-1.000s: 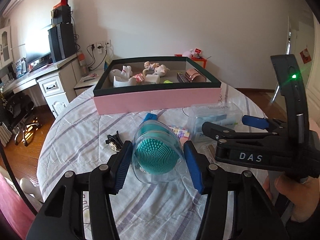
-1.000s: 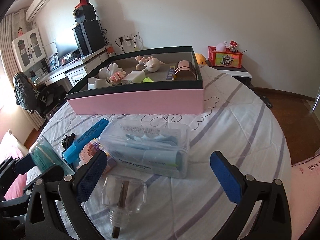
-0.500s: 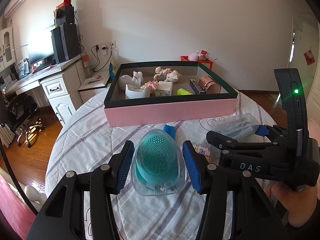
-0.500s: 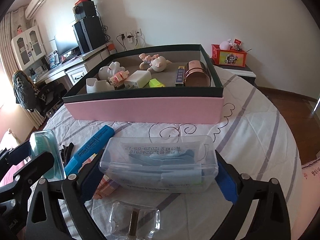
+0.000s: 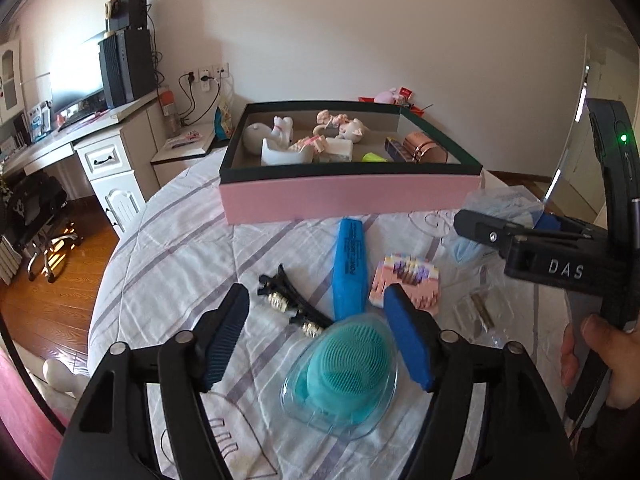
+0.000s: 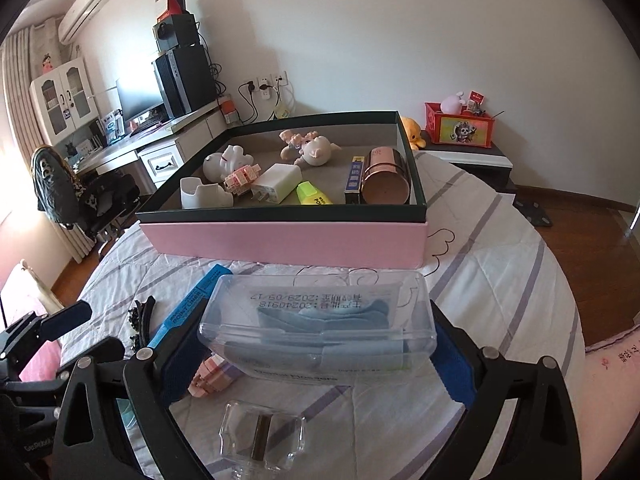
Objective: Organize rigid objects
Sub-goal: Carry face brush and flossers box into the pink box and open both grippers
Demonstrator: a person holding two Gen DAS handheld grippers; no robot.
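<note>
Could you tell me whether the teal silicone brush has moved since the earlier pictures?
Yes. In the left wrist view the teal brush stood upright between the left tool's fingers; now it lies on the tablecloth, nearer than the pink box.

a striped cloth (image 6: 500, 280) covers the round table. behind it, a white desk (image 5: 100, 152) carries a dark tower unit (image 6: 184, 80) and a monitor (image 6: 140, 104). an air conditioner (image 6: 86, 4) hangs high on the wall. a red box (image 6: 460, 126) stands on a low side table (image 6: 472, 160). wall sockets (image 6: 268, 80) hold plugs.
</note>
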